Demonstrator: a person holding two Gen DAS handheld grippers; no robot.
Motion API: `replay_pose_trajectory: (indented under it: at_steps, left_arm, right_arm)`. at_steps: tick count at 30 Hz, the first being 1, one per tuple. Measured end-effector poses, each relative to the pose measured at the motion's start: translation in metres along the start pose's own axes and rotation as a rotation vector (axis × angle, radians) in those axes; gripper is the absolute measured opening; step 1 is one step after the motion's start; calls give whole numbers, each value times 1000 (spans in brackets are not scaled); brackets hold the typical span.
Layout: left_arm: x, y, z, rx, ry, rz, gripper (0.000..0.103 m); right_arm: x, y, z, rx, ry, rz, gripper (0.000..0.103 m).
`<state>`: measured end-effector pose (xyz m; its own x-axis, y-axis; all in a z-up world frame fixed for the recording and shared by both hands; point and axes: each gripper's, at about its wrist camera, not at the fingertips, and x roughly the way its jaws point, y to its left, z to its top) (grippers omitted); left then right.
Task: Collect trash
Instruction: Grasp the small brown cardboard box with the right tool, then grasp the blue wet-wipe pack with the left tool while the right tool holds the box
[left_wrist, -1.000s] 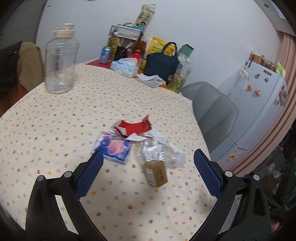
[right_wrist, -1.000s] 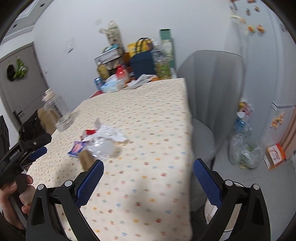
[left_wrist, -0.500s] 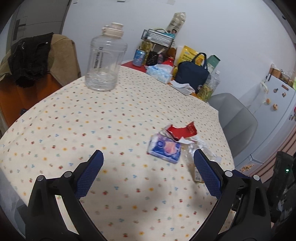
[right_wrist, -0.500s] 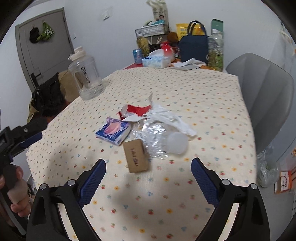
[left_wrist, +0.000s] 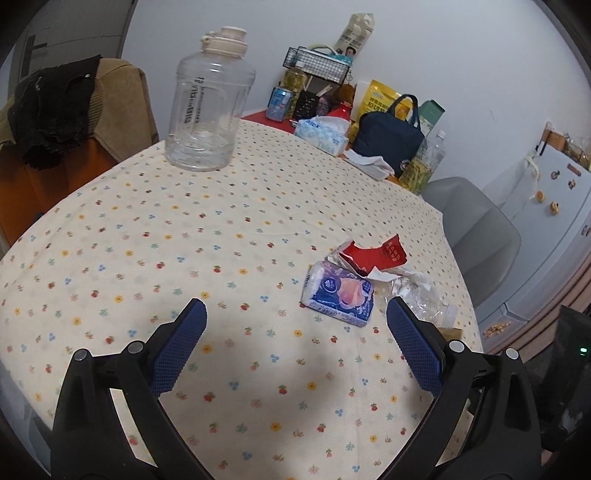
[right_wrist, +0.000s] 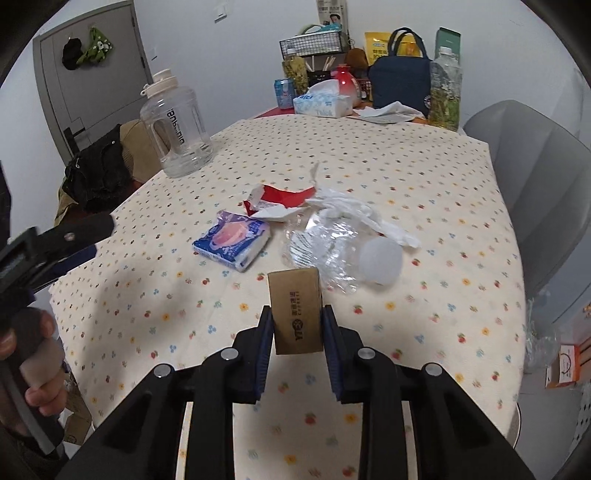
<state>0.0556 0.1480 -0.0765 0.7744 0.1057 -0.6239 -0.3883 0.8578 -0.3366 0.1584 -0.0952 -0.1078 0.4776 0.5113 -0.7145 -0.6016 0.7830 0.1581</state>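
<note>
Collection barely begun: nothing is off the desk (right_wrist: 461, 177) yet that I can see. My right gripper (right_wrist: 297, 325) has its jaws closing on the small brown cardboard box (right_wrist: 295, 310), which stands between the pads near the desk's near edge; both pads look to be against its sides. My left gripper (left_wrist: 295, 332) hangs released over bare cloth, jaws wide and holding nothing.

Still left, heaped toward the desk's right edge: blue tissue packet (right_wrist: 232, 240), torn red wrapper (right_wrist: 284, 195), crumpled white paper (right_wrist: 354, 210), crushed clear plastic bottle (right_wrist: 332, 247) lying on its side.

The box is plain kraft with dark print on its face, edges square, undented. Looks light and rigid; should lift cleanly. No bin in sight on the desk.
</note>
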Motion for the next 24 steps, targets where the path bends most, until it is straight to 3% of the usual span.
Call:
replay_pose_trajectory:
  at_steps: [14, 24]
  left_arm:
    - [69, -44, 0, 127, 127, -11, 97]
    - [112, -63, -2, 188, 219, 51, 97]
  right_arm:
    - [-56, -63, -20, 146, -81, -66, 27]
    - [-75, -104, -37, 246, -103, -130, 27]
